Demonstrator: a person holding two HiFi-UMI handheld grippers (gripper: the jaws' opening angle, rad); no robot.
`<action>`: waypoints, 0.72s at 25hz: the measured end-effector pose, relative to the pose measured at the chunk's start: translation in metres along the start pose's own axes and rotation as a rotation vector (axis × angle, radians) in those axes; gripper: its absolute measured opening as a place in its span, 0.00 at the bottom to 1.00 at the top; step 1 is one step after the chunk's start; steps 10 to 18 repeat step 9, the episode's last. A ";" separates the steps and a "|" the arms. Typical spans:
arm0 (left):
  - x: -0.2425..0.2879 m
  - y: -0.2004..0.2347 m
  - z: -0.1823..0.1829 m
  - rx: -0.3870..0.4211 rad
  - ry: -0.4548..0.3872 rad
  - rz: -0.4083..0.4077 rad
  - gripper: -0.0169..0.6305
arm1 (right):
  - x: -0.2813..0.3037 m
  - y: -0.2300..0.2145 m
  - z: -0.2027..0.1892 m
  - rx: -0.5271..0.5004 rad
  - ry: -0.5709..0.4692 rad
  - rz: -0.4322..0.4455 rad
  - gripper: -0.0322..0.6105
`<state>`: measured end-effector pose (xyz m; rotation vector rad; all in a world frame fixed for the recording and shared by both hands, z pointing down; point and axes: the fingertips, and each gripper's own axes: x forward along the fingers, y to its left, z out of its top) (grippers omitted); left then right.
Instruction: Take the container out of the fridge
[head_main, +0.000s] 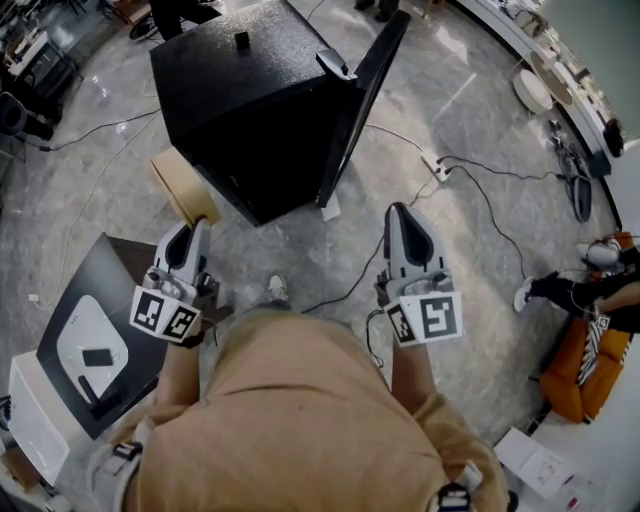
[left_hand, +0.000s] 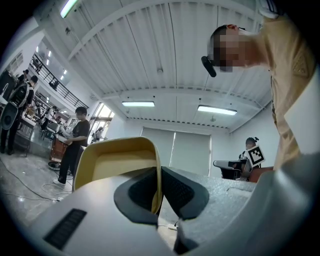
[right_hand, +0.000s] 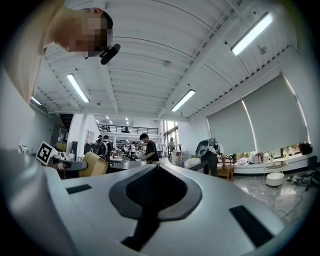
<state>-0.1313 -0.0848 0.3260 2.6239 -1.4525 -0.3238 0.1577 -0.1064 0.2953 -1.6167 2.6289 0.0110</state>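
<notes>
- Head view: The left gripper (head_main: 196, 226) holds the container (head_main: 184, 188), a tan open tray. It hangs above the floor (head_main: 300, 250), just beside the front corner of the black fridge (head_main: 240, 95) and outside the cabinet. The fridge door (head_main: 362, 95) stands open. The right gripper (head_main: 399, 214) points forward and carries nothing. A corded power strip (head_main: 436, 166) lies on the floor ahead.
- Left gripper view: The fingers (left_hand: 141, 192) are clamped on one thin side wall of the container. The rest of the tray overhangs to one side of the grip.
- Right gripper view: The fingers (right_hand: 147, 190) are pressed together with nothing between them.
- Hazard, slip: The hold is a one-wall, off-centre pinch. A fast swing or a tilt would likely make the container pivot or slide out.
- Hazard, collision: The open door and the fridge corner are near. A careless sideways move could knock the tray against them.
- Hazard, footing: The cord on the floor could catch a foot.
</notes>
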 end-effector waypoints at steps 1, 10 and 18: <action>0.000 0.000 0.000 -0.001 0.000 0.000 0.06 | 0.000 0.000 0.000 0.000 -0.001 0.000 0.05; 0.004 -0.002 -0.003 -0.003 0.001 0.000 0.06 | 0.001 -0.005 -0.002 0.001 0.001 0.002 0.05; 0.004 -0.002 -0.003 -0.003 0.001 0.000 0.06 | 0.001 -0.005 -0.002 0.001 0.001 0.002 0.05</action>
